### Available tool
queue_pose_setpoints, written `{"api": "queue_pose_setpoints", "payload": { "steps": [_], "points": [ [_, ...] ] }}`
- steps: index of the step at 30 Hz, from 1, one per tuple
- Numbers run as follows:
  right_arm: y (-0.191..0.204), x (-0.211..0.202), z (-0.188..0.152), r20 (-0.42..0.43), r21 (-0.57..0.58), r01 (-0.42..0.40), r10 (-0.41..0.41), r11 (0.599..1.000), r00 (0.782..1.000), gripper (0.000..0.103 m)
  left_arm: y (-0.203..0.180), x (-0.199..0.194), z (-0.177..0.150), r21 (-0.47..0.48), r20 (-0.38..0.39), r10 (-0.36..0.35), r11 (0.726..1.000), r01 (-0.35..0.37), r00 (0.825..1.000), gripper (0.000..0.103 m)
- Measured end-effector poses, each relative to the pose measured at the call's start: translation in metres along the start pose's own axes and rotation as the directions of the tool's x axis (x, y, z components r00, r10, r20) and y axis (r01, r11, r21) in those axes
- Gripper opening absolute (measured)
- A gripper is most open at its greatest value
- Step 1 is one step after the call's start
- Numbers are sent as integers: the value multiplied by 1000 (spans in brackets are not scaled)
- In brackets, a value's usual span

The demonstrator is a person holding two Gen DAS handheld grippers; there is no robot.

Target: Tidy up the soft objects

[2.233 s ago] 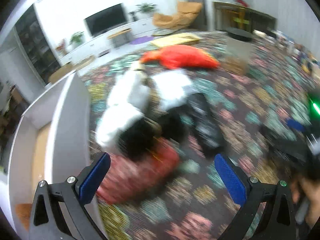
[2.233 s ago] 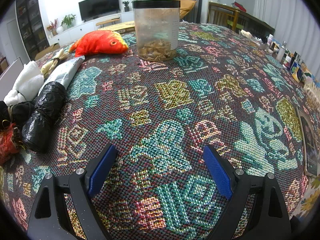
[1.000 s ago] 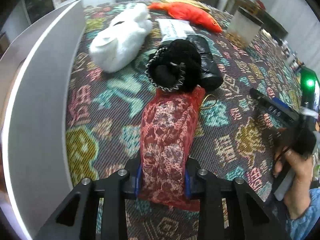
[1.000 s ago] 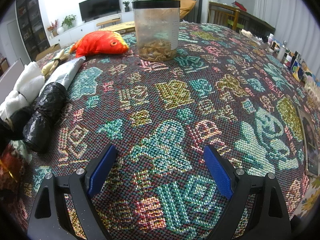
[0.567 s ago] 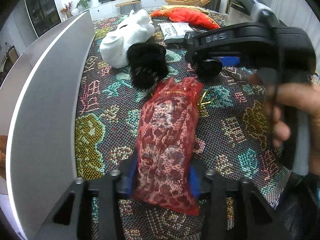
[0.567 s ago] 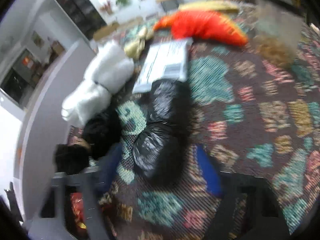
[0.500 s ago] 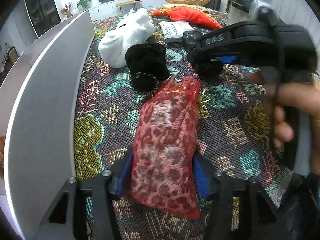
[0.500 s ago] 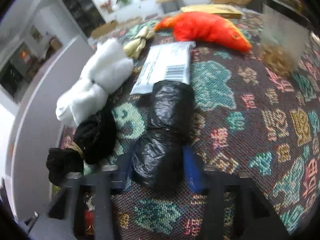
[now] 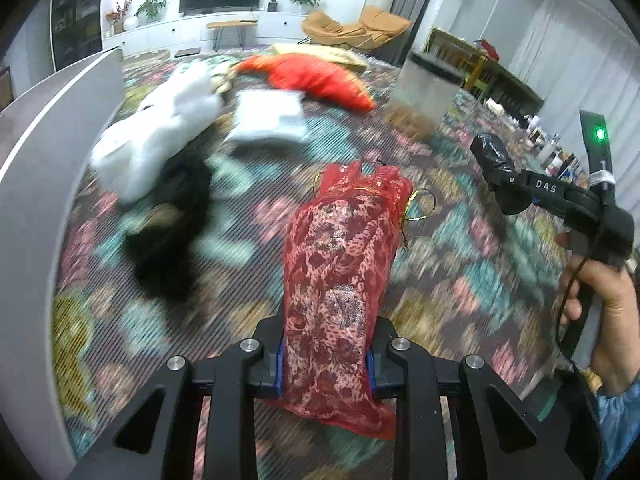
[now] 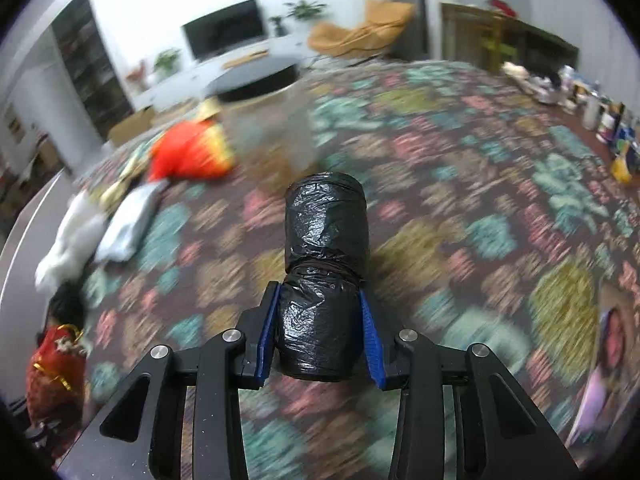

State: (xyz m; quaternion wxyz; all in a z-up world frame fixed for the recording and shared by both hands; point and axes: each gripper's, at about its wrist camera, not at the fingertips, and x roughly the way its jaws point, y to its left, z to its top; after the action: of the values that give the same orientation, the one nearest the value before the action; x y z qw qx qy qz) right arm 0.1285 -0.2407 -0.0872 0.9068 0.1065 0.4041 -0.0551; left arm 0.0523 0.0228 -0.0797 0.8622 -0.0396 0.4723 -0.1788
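My left gripper point(image 9: 325, 364) is shut on a red lace pouch point(image 9: 340, 256) with gold cord and holds it off the patterned tablecloth point(image 9: 452, 280). My right gripper point(image 10: 320, 340) is shut on a black plastic-bag roll point(image 10: 326, 256) and holds it above the cloth; it also shows in the left wrist view point(image 9: 494, 164). A white plush point(image 9: 160, 132), a black fuzzy item point(image 9: 172, 224), a white packet point(image 9: 268, 120) and a red-orange fish plush point(image 9: 316, 80) lie further back. The red pouch shows at the right wrist view's left edge point(image 10: 56, 376).
A clear jar with a black lid point(image 10: 264, 120) stands beside the fish plush point(image 10: 188, 156). A grey-white bin wall point(image 9: 36, 184) runs along the left. Small bottles and clutter point(image 10: 592, 108) line the table's far right edge.
Both grippers have lifted: the left raised the red pouch off the cloth, the right raised the black roll away from the pile and swung right. The background is motion-blurred.
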Motion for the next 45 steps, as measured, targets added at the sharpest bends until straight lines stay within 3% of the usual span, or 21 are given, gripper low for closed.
{"api": "queue_pose_setpoints", "payload": {
  "steps": [5, 7, 9, 11, 14, 18, 21, 24, 25, 28, 45],
  "points": [
    [-21, 26, 46, 32, -61, 16, -14, 998, 999, 40, -25, 25, 35, 15, 38, 10, 1000, -11, 999, 28],
    [-40, 47, 61, -3, -8, -49, 49, 999, 999, 45, -34, 46, 45, 43, 47, 84, 995, -86, 995, 32],
    [-54, 62, 65, -47, 54, -82, 84, 995, 995, 73, -37, 67, 48, 73, 11, 151, 986, -151, 989, 54],
    [-68, 65, 63, -60, 104, -75, 82, 992, 995, 74, -35, 79, 43, 94, -26, 192, 977, -189, 981, 73],
    [-80, 52, 48, -47, 160, -106, 115, 981, 992, 74, -35, 77, 32, 124, 19, 223, 967, -224, 975, 94],
    [-74, 22, 8, -49, 148, -21, 29, 989, 998, 78, -25, 81, 25, 74, 32, 221, 972, -223, 975, 103],
    [-67, 18, -20, -87, 102, 88, -79, 991, 993, 78, -25, 83, 25, 73, 37, 228, 970, -230, 973, 103],
    [-49, 16, -35, -41, -19, 220, -221, 975, 974, 82, -25, 82, 24, 69, 42, 225, 971, -228, 973, 103],
    [-48, 16, -36, -26, -20, 235, -236, 972, 971, 83, -25, 82, 24, 70, 42, 225, 971, -228, 973, 103],
    [-59, 17, -35, -39, 36, 218, -216, 975, 976, 90, -25, 83, 25, 71, 42, 228, 970, -231, 973, 103],
    [-59, 16, -37, -37, 27, 230, -229, 973, 973, 91, -25, 84, 25, 71, 42, 229, 970, -231, 973, 103]
  ]
}}
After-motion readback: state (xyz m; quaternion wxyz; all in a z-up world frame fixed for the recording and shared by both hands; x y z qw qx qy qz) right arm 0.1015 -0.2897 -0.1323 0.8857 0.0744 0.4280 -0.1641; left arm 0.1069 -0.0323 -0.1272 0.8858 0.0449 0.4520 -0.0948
